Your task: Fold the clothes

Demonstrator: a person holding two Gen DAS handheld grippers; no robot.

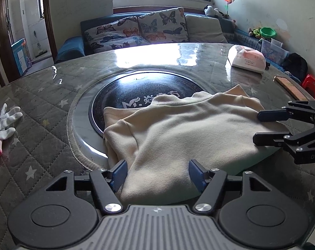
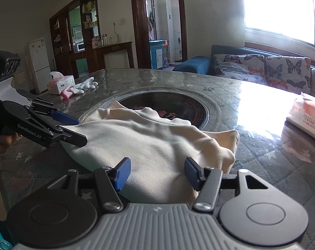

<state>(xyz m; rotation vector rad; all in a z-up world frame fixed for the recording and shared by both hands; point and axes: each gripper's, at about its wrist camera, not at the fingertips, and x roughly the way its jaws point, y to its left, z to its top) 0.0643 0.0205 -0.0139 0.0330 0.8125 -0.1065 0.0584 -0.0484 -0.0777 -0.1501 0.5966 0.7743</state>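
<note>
- Your left gripper (image 1: 157, 174) has its jaws apart; the near edge of the cream garment (image 1: 178, 129) lies between the blue pads, not pinched.
- Your right gripper (image 2: 157, 171) is spread the same way over its own edge of the cloth, with no grip.
- The garment lies folded on the table (image 1: 43, 95), part of it draped over the round dark inset plate (image 1: 136, 89).
- White gloves (image 1: 5, 123) lie well off to the left, and a tissue pack (image 1: 248, 59) sits at the far right.
</note>
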